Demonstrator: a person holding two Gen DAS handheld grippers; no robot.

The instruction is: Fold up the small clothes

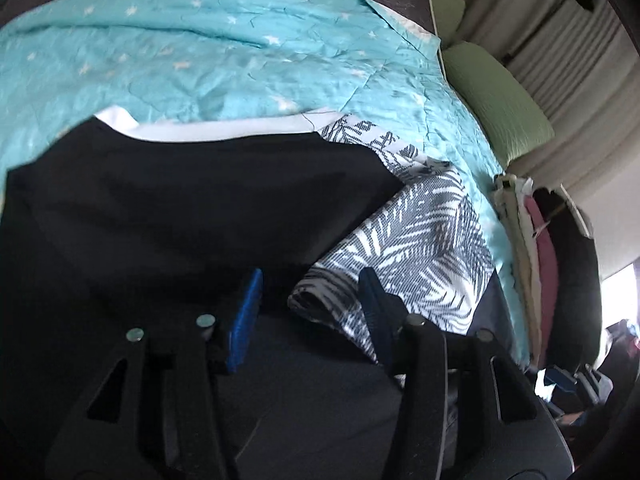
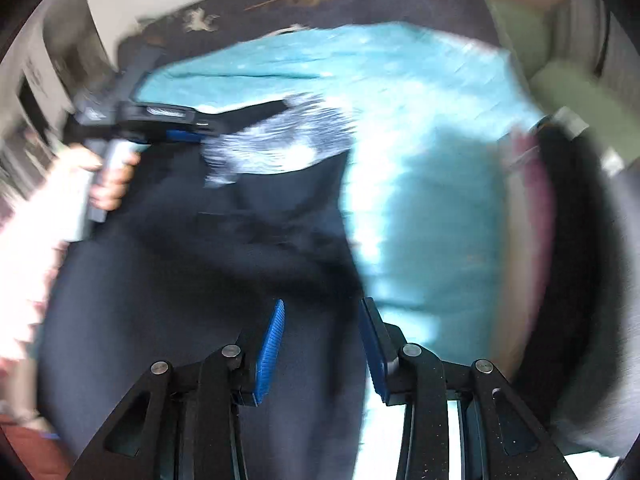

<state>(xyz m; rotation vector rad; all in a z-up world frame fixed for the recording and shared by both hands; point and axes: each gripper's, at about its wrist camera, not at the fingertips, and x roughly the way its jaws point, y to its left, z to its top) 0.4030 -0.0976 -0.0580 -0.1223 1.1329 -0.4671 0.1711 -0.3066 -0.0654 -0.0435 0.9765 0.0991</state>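
Observation:
A small garment with a black body (image 1: 192, 208) and a palm-leaf print part (image 1: 412, 240) lies on a turquoise star blanket (image 1: 224, 52). My left gripper (image 1: 312, 280) is open, its blue pads astride the folded edge of the print fabric. In the blurred right wrist view the same garment (image 2: 224, 248) lies dark with its print part (image 2: 280, 140) at the far end. My right gripper (image 2: 322, 308) is open over the garment's near right edge. The left gripper (image 2: 160, 118) shows there at the far left, held by a hand.
Green pillows (image 1: 496, 96) lie at the blanket's right. A stack of folded clothes (image 1: 540, 248) stands by the right edge of the bed, also in the right wrist view (image 2: 532, 208). Curtains (image 1: 560, 20) hang behind.

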